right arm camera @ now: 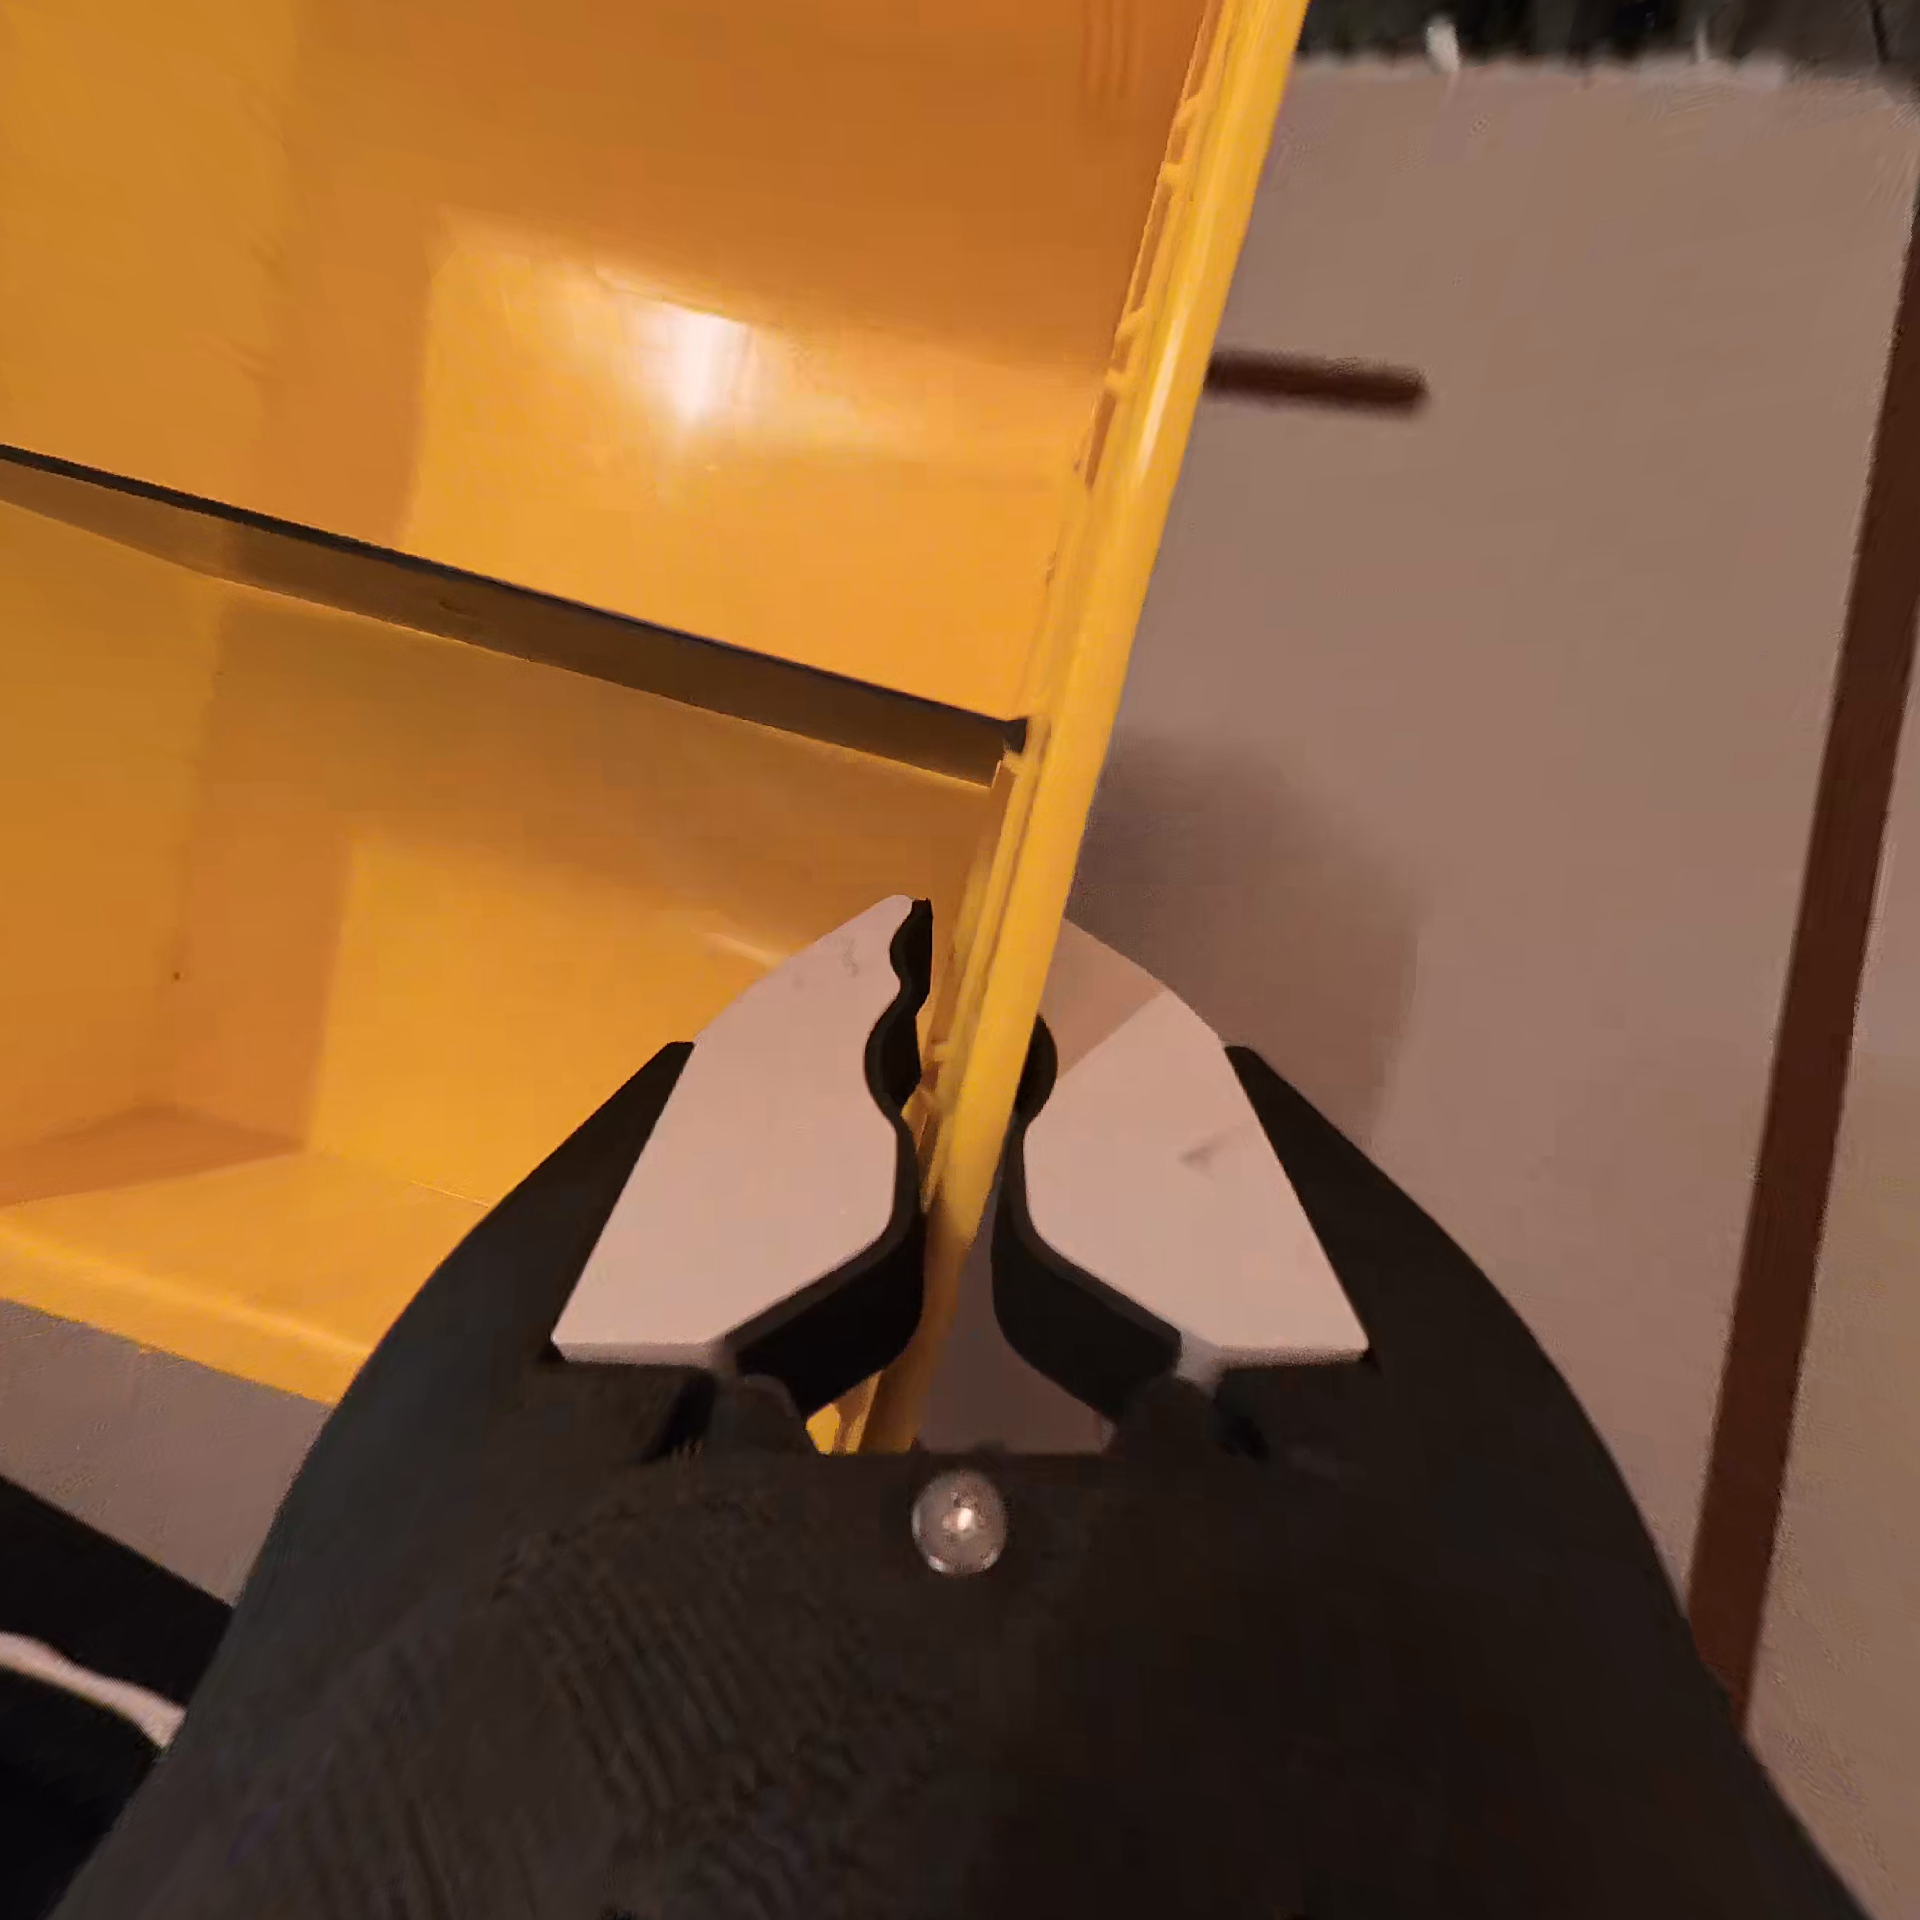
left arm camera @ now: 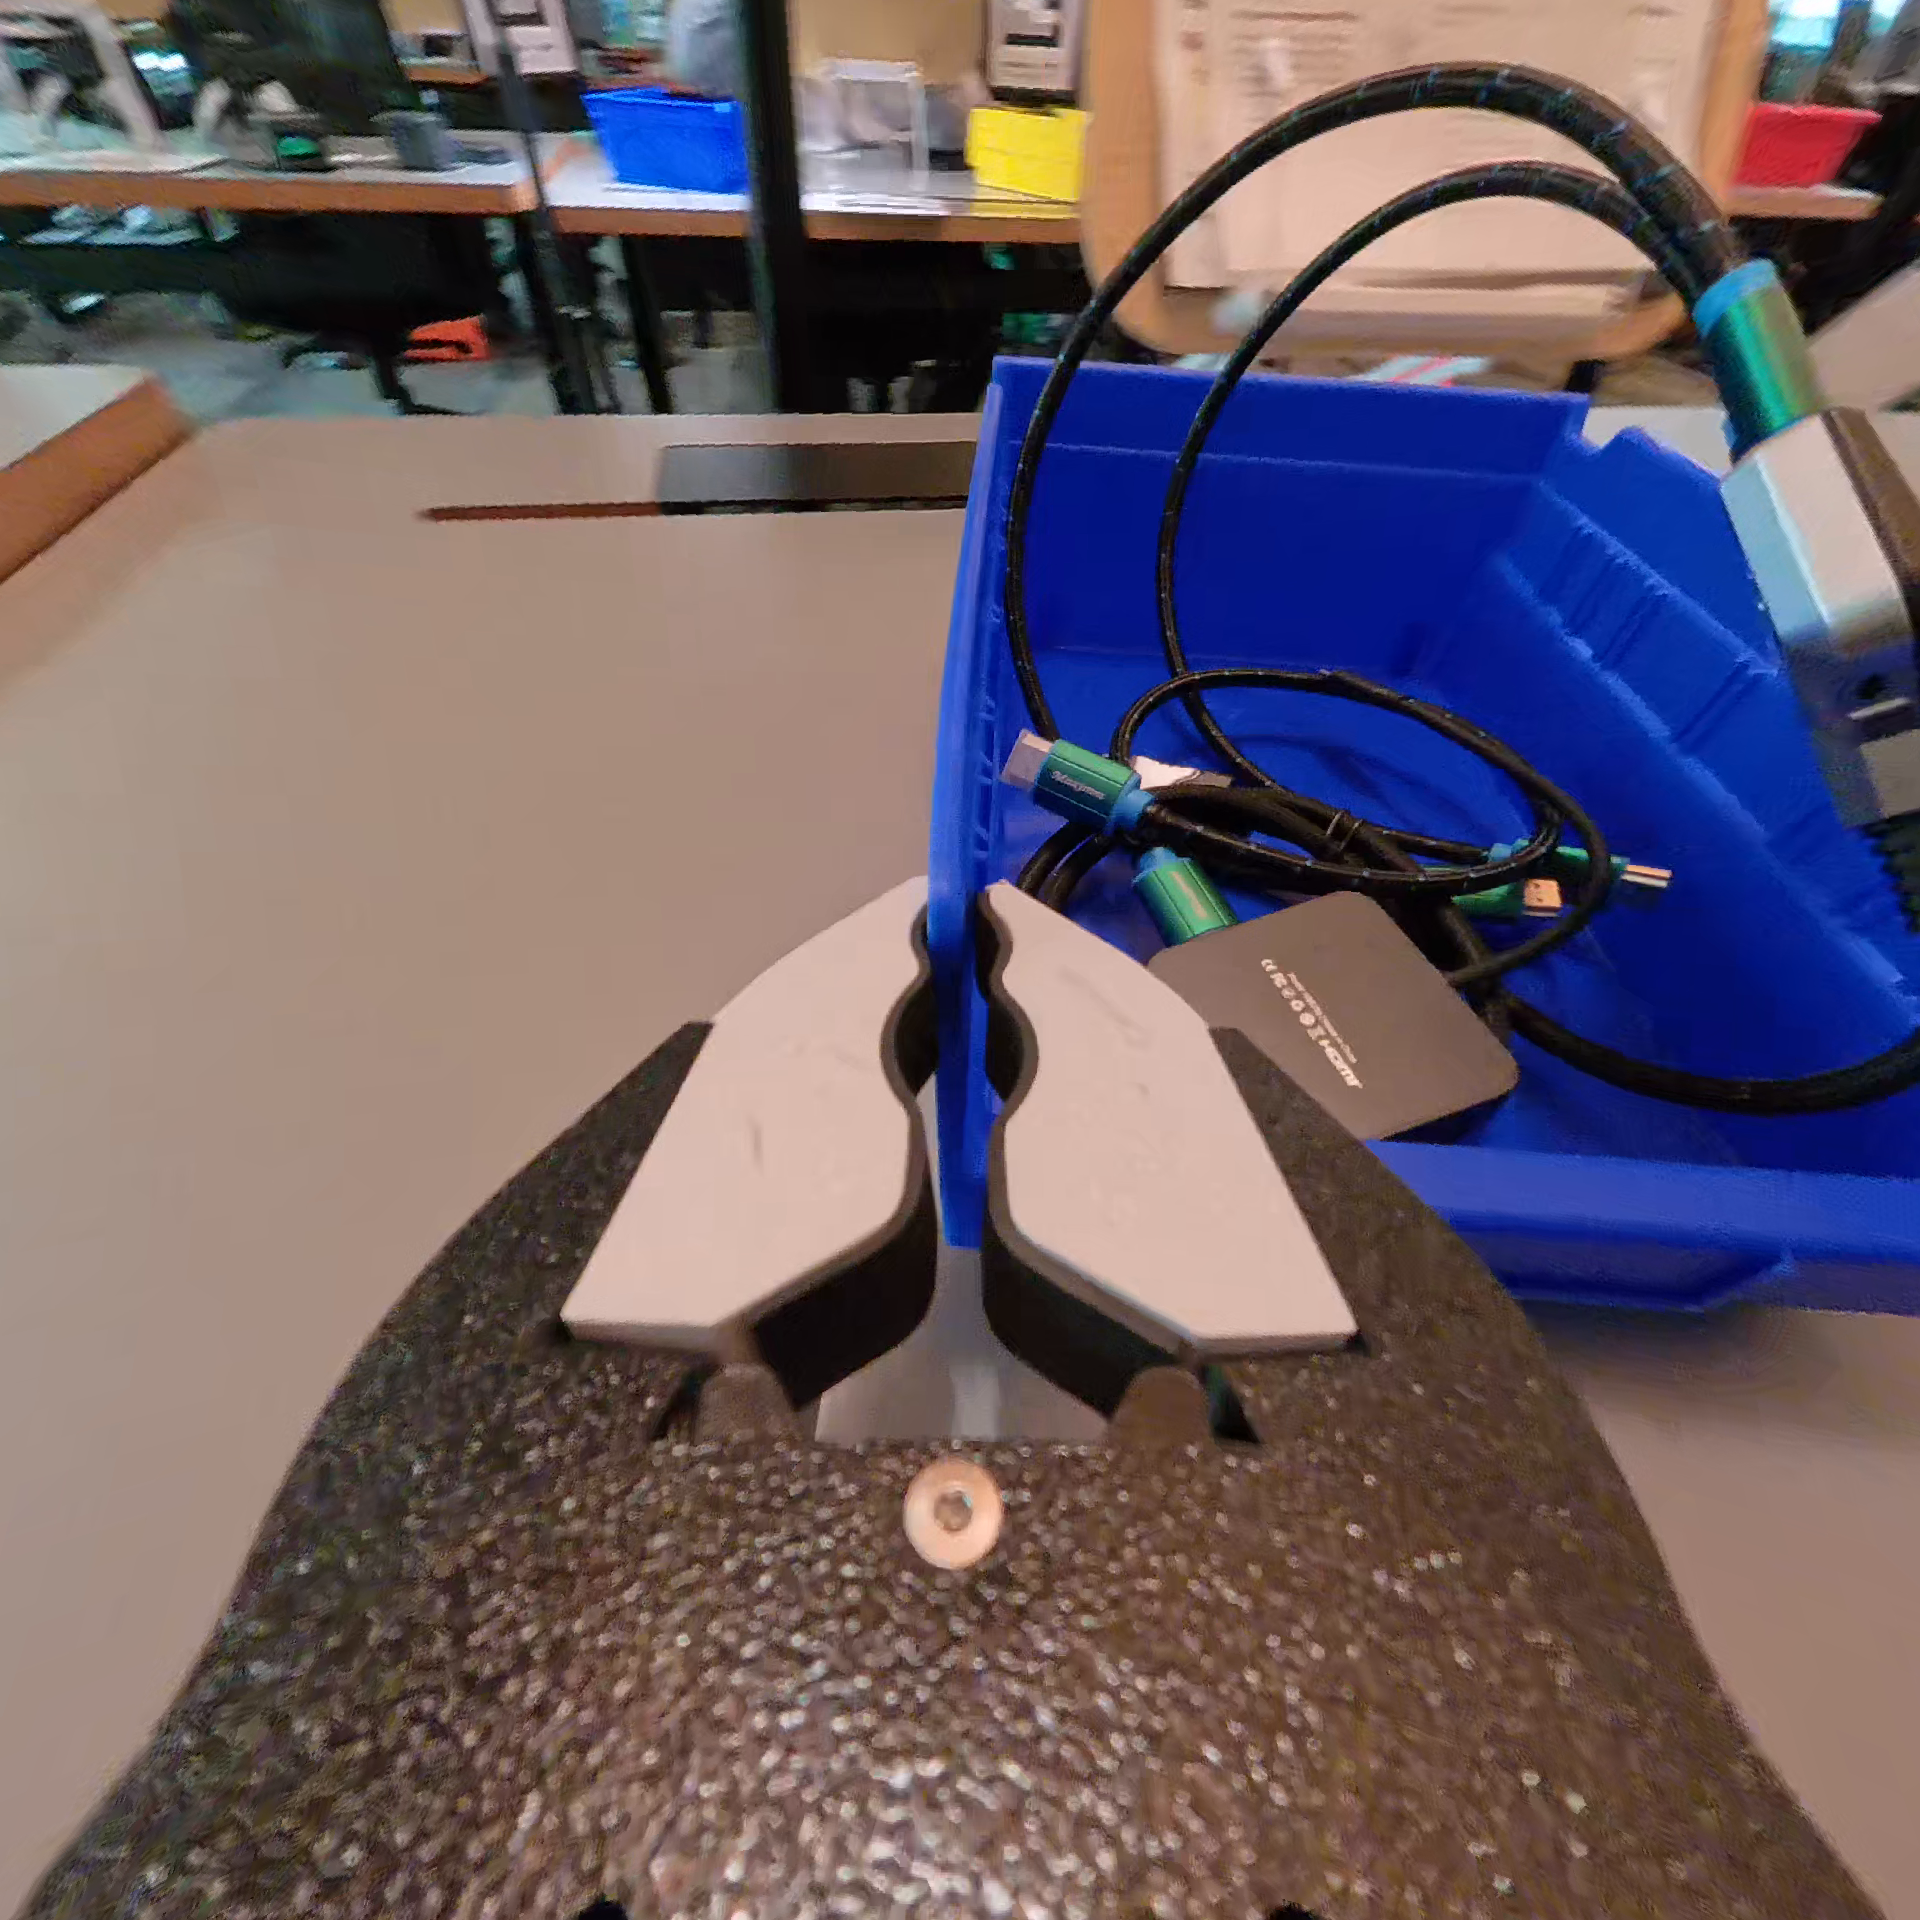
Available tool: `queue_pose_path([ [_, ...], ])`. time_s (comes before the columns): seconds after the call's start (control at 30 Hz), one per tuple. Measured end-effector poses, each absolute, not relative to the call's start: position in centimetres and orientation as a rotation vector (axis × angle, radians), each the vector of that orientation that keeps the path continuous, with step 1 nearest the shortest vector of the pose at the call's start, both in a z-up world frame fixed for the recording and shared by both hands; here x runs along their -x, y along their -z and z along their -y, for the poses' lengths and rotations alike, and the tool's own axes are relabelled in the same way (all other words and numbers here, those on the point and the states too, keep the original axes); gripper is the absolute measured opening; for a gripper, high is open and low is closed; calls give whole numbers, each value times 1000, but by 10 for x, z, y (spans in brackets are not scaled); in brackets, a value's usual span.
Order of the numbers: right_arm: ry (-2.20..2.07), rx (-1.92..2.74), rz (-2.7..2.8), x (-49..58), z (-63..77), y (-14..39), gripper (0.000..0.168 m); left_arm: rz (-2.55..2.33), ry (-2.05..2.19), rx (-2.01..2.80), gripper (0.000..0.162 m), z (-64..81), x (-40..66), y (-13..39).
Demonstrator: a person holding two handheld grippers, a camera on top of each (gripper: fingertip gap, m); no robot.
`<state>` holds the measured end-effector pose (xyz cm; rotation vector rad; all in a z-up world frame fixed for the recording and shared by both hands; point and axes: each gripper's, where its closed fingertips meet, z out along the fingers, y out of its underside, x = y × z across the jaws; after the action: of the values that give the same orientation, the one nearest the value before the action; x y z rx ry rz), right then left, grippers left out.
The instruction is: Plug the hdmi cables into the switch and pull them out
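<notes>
Grey table (left arm camera: pixel 416 779) (cluttered workshop behind); left gripper (left arm camera: pixel 954 935) clamps blue bin (left arm camera: pixel 1558 1226)

Left gripper (left arm camera: pixel 954 940) nearly closed, pinching thin wall; right gripper (right arm camera: pixel 977 961) likewise clamped on wall.

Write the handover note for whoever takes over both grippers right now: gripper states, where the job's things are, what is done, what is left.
Left gripper: shut on the side wall of the blue bin.
Right gripper: shut on the side wall of the yellow bin, whose visible compartments look empty.
HDMI switch lies in the blue bin among the HDMI cables; one green plug touches the switch's edge, whether seated is unclear.
Done: nothing certain.
Left: release the bins, take out switch and cables, plug in, pull out.
</notes>
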<state>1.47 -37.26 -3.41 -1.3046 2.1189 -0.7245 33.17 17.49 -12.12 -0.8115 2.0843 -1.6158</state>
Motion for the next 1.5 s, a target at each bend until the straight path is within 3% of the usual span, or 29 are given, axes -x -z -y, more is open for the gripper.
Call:
queue_pose_path([
  [0.03,700,1285,-2170,2,386,54,11,-2057,1600,851,2,-187,-340,121],
  [0.2,586,1223,-2368,57,427,132,14,-1958,1485,913,3,-226,-367,121],
  [0.33,537,1247,-2370,58,440,155,15,-1915,1431,942,3,-237,-378,121],
  [0.53,666,1329,-2451,43,477,155,12,-1924,1436,941,4,-237,-405,122],
  [0.7,721,1377,-2363,26,491,153,19,-1893,1385,955,5,-242,-440,122],
  [0.83,823,1455,-2305,29,489,137,32,-1903,1276,904,7,-247,-458,124],
  [0.93,1107,1314,-2321,52,493,95,57,-1965,1149,893,10,-253,-458,123],
  [1.03,1270,1200,-2153,68,447,55,63,-1821,1229,894,29,-252,-443,85],
  [1.13,1279,1202,-1841,49,365,39,67,-1905,1556,862,29,-203,-406,61],
  [1.23,1102,1218,-1513,6,270,40,67,-2202,1798,1009,52,-147,-381,69],
  [1.33,881,1239,-1340,-30,206,43,64,-2234,1861,1181,51,-121,-388,73],
  [1.43,825,1243,-1351,-45,186,44,66,-2295,1698,1307,71,-108,-406,95],
  [1.5,815,1294,-1296,-49,171,46,63,-2342,1798,1283,68,-88,-404,91],
])
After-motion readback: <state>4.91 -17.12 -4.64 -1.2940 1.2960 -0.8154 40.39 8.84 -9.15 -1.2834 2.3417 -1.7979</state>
